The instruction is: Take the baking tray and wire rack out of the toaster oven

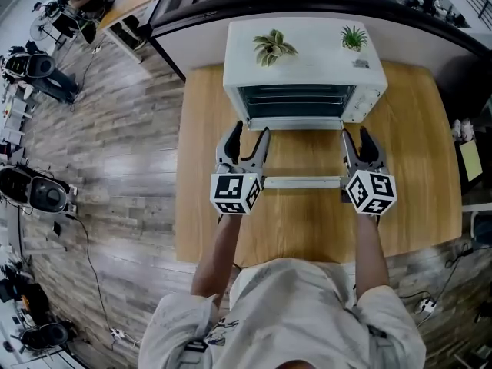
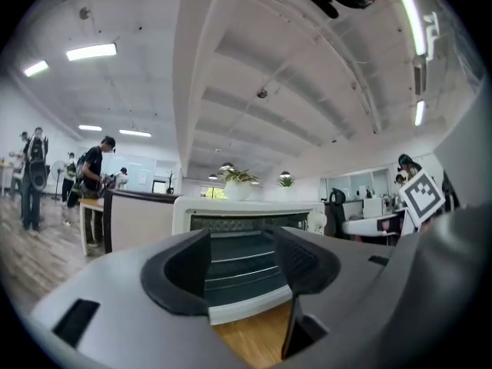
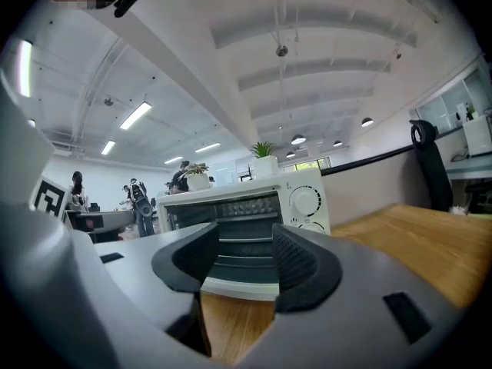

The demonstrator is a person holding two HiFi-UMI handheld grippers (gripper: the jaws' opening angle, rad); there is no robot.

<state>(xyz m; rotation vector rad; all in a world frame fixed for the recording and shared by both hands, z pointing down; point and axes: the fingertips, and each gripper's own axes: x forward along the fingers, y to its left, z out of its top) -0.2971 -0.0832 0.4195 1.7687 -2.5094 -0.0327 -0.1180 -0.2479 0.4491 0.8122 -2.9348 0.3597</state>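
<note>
Grey left hand-held gripper [image 1: 251, 129] and right hand-held gripper [image 1: 354, 133] point level at the toaster oven [image 1: 304, 60], jaws apart, empty.

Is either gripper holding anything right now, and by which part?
Nothing is held. The left gripper and the right gripper both have their jaws apart and empty, facing the open toaster oven.

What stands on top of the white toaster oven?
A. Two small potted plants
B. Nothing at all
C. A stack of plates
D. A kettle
A: the head view shows one potted plant and a second potted plant standing on the flat white top of the toaster oven.
</note>
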